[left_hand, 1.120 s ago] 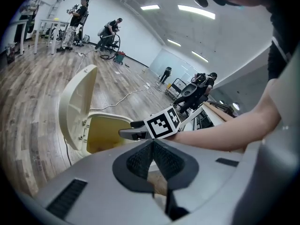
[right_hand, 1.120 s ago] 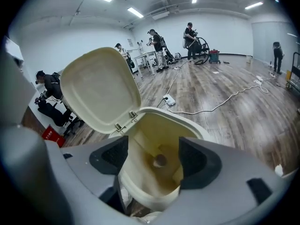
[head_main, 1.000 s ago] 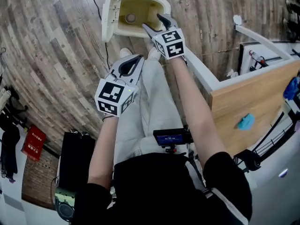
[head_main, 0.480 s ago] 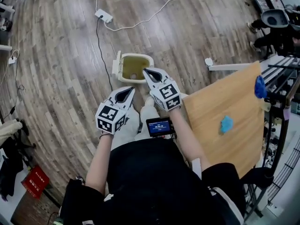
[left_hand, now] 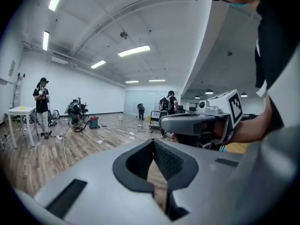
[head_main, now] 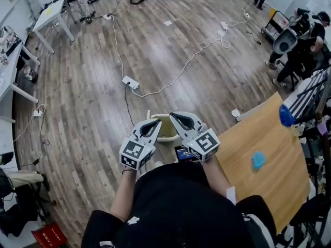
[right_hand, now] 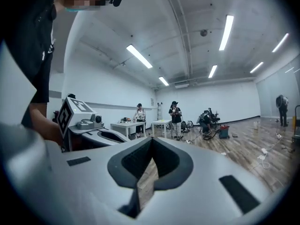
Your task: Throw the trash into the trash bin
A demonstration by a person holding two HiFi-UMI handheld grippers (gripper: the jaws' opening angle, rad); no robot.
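The cream trash bin (head_main: 166, 131) stands on the wood floor straight below me, mostly hidden behind both grippers. My left gripper (head_main: 155, 122) and right gripper (head_main: 175, 116) are held side by side at chest height, pointing out over the floor. Both are shut with nothing between the jaws. In the left gripper view the jaws (left_hand: 153, 141) meet at their tips, and the right gripper (left_hand: 197, 123) shows beside them. In the right gripper view the jaws (right_hand: 151, 140) are also closed, with the left gripper (right_hand: 110, 136) at the left. A crumpled blue scrap (head_main: 257, 160) lies on the wooden table (head_main: 269, 190).
The wooden table runs along my right, with a blue object (head_main: 287, 116) at its far edge. A power strip (head_main: 130, 82) and its white cable lie on the floor ahead. White tables (head_main: 49, 15) stand far left. People work at the back right (head_main: 302, 40).
Both grippers have risen from just above the bin to chest height. The right gripper's jaws, open over the bin a second ago, have shut. The view has lifted off the bin toward the room.
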